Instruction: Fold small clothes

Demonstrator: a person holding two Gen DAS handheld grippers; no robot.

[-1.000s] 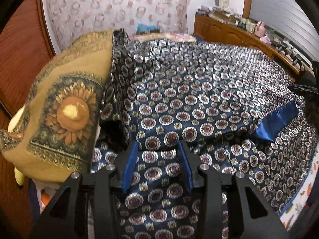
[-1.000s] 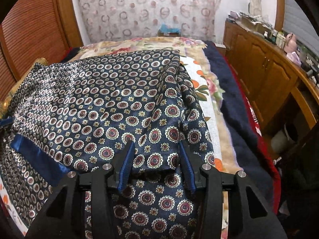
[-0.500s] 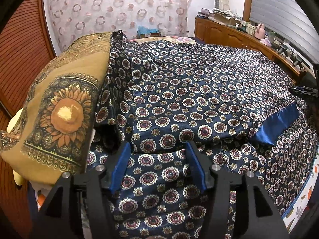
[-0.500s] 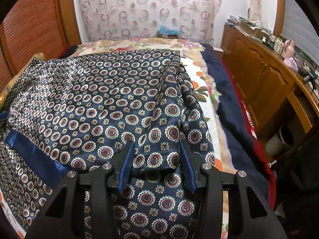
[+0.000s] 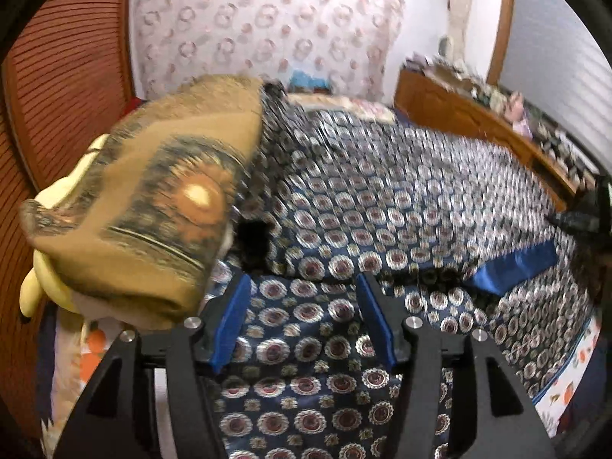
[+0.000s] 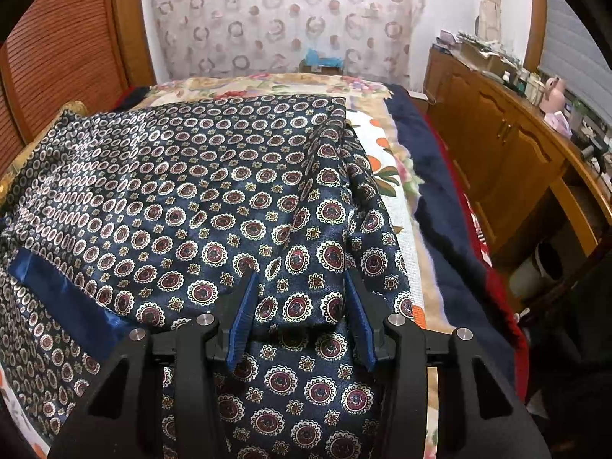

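A navy satin garment (image 5: pixel 382 199) (image 6: pixel 191 191) with round medallions lies spread over the bed, and a plain blue band (image 5: pixel 512 267) (image 6: pixel 57 294) runs along one folded edge. My left gripper (image 5: pixel 304 283) hovers open over the garment's near left part. Flat cloth lies under the gap, and the blue pads (image 5: pixel 229 321) do not press on it. My right gripper (image 6: pixel 301 279) stands open at the garment's near right side. The corner of a folded upper layer (image 6: pixel 306 306) lies between its fingers, but it is not pinched.
A tan sunflower cushion (image 5: pixel 153 210) bulges against the garment's left edge, over something pale yellow (image 5: pixel 34 290). A floral sheet (image 6: pixel 382 145) and a dark blue blanket (image 6: pixel 440 199) show at the bed's right side. Beyond them runs a cluttered wooden cabinet (image 6: pixel 516 145).
The left gripper's fingers have spread wider, and it has drawn back and rolled, so the cushion looms larger and the view is blurred. The right gripper and the fold between its fingers have not moved.
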